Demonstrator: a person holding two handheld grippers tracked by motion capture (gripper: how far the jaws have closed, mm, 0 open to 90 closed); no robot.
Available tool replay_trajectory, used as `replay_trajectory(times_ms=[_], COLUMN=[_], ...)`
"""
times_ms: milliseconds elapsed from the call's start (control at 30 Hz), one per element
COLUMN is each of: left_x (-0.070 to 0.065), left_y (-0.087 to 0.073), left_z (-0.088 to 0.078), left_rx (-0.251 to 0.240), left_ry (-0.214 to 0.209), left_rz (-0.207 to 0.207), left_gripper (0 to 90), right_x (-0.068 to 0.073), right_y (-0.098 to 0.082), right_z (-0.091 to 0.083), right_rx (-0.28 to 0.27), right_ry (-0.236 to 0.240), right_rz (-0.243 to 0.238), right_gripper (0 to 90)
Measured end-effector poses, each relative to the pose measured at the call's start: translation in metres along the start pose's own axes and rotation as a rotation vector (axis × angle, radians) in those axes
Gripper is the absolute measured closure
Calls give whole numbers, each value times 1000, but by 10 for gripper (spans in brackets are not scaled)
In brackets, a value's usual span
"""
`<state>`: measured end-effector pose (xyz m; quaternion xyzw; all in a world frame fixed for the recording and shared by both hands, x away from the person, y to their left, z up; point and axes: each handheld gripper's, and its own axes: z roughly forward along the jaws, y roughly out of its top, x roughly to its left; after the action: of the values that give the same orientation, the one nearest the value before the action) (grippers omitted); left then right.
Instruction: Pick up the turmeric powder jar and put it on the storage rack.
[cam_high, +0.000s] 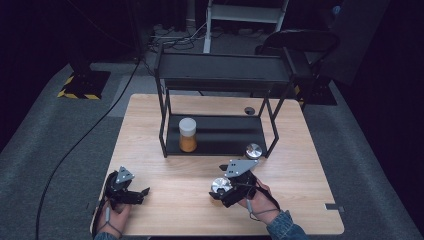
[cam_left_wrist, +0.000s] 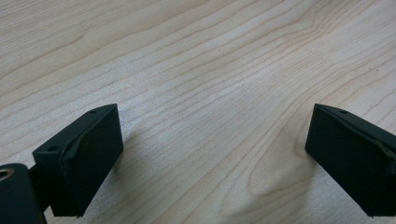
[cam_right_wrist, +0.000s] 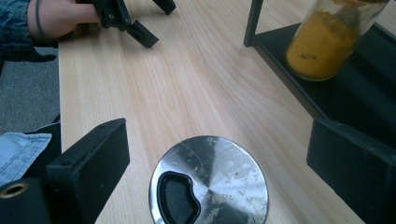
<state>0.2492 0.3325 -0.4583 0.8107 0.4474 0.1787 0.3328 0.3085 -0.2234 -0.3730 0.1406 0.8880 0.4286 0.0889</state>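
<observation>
Our right tool (cam_high: 223, 188) has its 2 jaws standing wide apart, and the round metal lid (cam_right_wrist: 208, 181) lies flat on the tabletop (cam_high: 170, 175) between them; we see a gap on both sides, so the pads do not press it. Our left tool (cam_left_wrist: 212, 154) is also wide apart, with bare wood between its jaws. The right hand (cam_high: 260, 202) rests near the front edge, and the left hand (cam_high: 114, 216) sits at the front left corner. The black shelf rack (cam_high: 215, 142) stands just behind the lid, with the spice jar (cam_high: 188, 135) and a second metal lid (cam_high: 253, 150) on its lower level. Between the 2 tools the wood is free.
</observation>
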Motion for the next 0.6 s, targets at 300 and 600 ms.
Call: replay_trajectory(times_ms=[300,600], left_x=[0,0], left_y=[0,0], left_z=[0,0], left_rx=[0,0], left_ry=[0,0], left_rz=[0,0], left_gripper=[41,41], right_x=[-1,-4], right_y=[2,6], right_z=[10,23], right_rx=[50,115], right_ry=[9,24], right_rz=[3,0], right_gripper=[78,103])
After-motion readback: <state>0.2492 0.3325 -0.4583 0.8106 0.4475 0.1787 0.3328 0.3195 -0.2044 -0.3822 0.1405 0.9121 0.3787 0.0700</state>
